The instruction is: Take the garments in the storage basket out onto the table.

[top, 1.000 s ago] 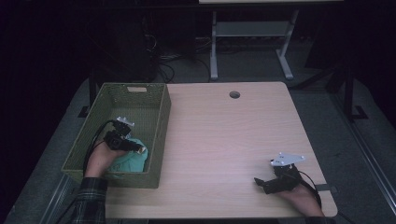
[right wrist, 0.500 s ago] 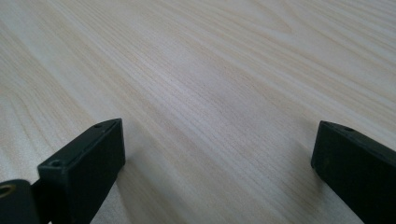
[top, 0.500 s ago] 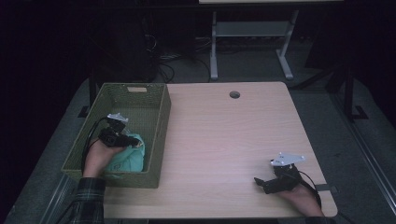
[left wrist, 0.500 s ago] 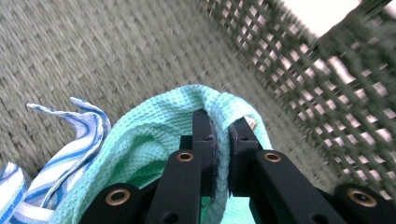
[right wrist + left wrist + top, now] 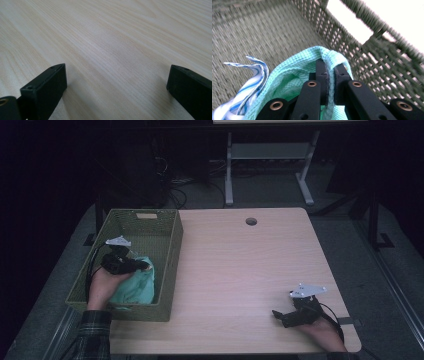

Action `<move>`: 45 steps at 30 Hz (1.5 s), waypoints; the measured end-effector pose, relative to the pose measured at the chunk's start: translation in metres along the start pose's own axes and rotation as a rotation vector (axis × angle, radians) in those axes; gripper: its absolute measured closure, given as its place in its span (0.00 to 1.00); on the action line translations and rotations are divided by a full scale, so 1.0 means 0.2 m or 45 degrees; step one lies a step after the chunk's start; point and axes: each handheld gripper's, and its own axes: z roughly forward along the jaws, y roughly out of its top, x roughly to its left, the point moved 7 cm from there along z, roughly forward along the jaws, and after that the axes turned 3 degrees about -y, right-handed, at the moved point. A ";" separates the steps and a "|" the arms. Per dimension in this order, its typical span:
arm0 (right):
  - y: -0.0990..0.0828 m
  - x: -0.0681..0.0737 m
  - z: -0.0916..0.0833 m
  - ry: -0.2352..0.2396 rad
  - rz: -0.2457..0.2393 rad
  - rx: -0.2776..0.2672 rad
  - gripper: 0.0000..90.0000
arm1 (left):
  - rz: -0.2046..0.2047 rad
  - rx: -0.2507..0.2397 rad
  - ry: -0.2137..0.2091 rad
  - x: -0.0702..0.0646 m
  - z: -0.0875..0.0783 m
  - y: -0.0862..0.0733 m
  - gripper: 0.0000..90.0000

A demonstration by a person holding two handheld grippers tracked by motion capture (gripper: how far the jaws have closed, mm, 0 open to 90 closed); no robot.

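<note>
Basket (image 5: 172, 251) sits on the left part of the table (image 5: 240, 270); inside it, the left gripper (image 5: 330, 67) has a cloth (image 5: 294, 77) draped over and between its jaws, with a second, striped cloth (image 5: 253, 82) just left of the jaws on the basket floor. Basket wall with its handle slot rises ahead and right of that gripper. Right gripper (image 5: 280, 316) rests on the table's near right corner, well apart from the basket, bare tabletop ahead of its jaws.

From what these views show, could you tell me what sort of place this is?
Probably a lab or workshop set up for recording: a plain wooden desk with a cable hole, loose cables on the dark floor, and a metal stand behind.
</note>
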 end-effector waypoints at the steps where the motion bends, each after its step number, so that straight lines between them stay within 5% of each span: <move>1: 0.00 0.00 0.00 0.000 0.002 -0.001 0.02 | 0.008 -0.009 0.000 0.00 -0.01 0.01 0.95; 19: 0.00 0.00 0.00 0.000 0.003 -0.001 0.02 | 0.028 -0.211 -0.078 -0.09 -0.17 0.14 0.95; 30: 0.00 0.00 0.00 -0.001 0.001 -0.003 0.02 | 0.054 -0.216 -0.064 -0.10 -0.22 0.22 0.95; 45: 0.00 0.00 0.00 -0.006 0.004 -0.005 0.03 | 0.075 -0.308 -0.098 -0.14 -0.38 0.41 0.95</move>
